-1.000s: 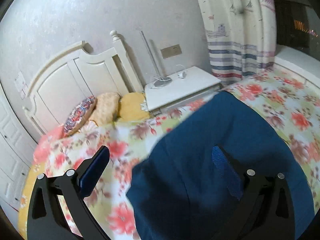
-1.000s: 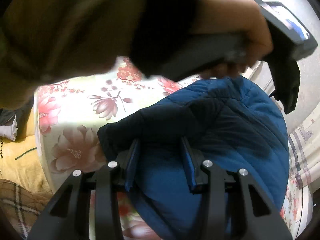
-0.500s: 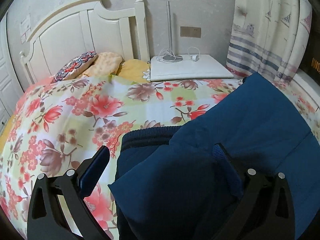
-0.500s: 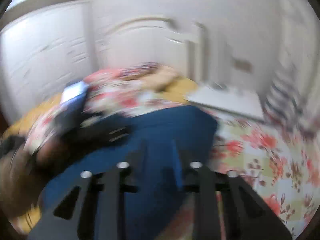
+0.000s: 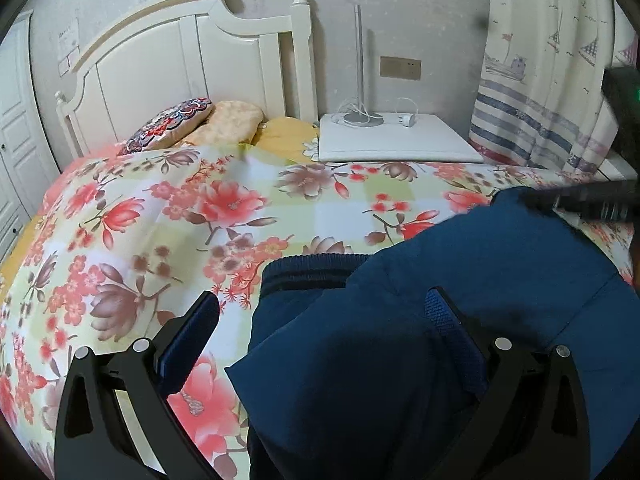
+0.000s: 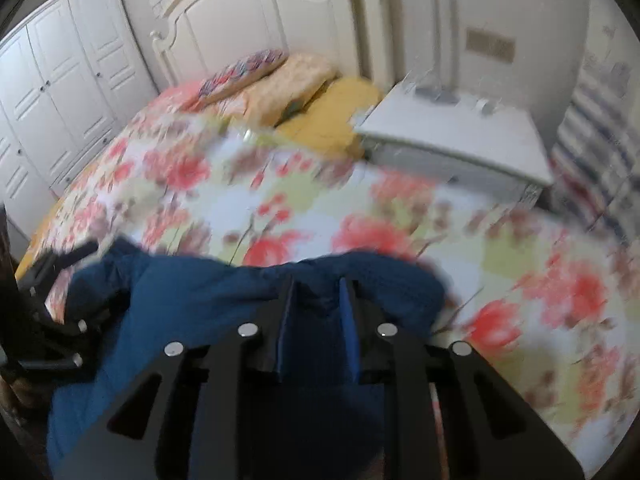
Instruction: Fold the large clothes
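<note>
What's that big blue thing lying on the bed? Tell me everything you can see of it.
It is a dark blue jacket, soft and slightly padded-looking, with a ribbed knit band carrying a darker stripe along one edge. It lies crumpled and partly folded over itself on the floral bedspread. The left claw is wide open, one finger over the cloth. The right claw is nearly closed with blue fabric between its fingers; blur hides whether it pinches.
</note>
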